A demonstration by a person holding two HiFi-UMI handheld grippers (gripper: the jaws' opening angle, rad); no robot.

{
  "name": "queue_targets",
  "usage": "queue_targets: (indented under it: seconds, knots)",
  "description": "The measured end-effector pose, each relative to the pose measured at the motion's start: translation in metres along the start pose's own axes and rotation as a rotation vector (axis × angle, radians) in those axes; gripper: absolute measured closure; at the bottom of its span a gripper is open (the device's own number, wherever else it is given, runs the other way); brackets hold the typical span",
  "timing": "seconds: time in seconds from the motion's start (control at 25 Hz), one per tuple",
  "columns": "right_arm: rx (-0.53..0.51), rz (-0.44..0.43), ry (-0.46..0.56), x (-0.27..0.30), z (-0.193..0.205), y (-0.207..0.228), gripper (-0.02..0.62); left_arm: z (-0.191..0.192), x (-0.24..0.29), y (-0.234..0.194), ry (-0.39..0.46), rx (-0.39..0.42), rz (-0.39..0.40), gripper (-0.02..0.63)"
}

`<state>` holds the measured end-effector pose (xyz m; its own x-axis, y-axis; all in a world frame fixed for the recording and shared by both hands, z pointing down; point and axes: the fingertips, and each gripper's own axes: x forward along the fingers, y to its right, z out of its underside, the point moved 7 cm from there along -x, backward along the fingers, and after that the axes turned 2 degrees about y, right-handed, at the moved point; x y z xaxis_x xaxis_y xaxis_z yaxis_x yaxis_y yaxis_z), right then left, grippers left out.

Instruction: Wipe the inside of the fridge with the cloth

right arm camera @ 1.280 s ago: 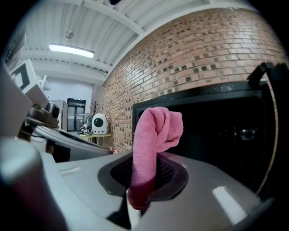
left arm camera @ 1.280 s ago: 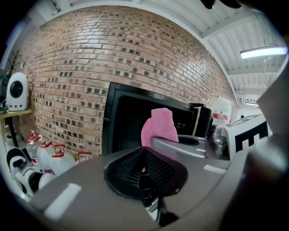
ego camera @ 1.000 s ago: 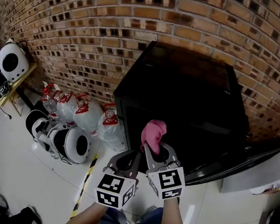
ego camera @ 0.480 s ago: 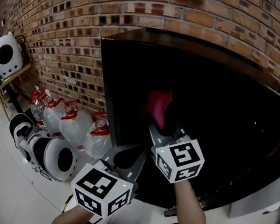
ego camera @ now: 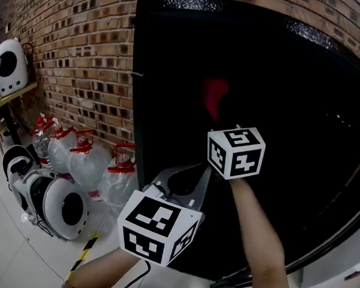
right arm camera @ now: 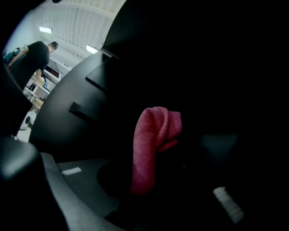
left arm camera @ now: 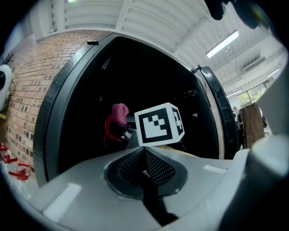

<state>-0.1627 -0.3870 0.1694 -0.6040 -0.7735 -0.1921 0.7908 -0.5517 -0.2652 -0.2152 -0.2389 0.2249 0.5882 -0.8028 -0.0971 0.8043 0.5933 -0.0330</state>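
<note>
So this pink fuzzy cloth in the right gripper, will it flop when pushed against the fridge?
Probably floppy: the pink fuzzy cloth folds over at its top above the right gripper. Likely light, since one pinch holds it up. Its nap should drag, not slide, on the black fridge wall.

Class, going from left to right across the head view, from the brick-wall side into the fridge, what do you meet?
white round device → water jugs → left tool → pink cloth
</note>
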Motion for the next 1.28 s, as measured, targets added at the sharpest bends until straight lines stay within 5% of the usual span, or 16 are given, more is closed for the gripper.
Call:
queue_targets:
  seconds: [0.48,1.04,1.28]
  knots:
    - [0.054,0.166,-0.064,0.03,0.023,0.053,0.537,0.004,-0.007,-0.007,0.019,-0.015,-0.049,0.592]
    - [0.014,0.532,-0.118,-0.051,0.029,0.118,0.537,0.011,0.001,0.001,0.027,-0.011,0.006,0.592]
    - [0.097,0.648,-0.129,-0.081,0.036,0.143,0.537,0.016,0.001,0.01,0.012,-0.01,0.047,0.592]
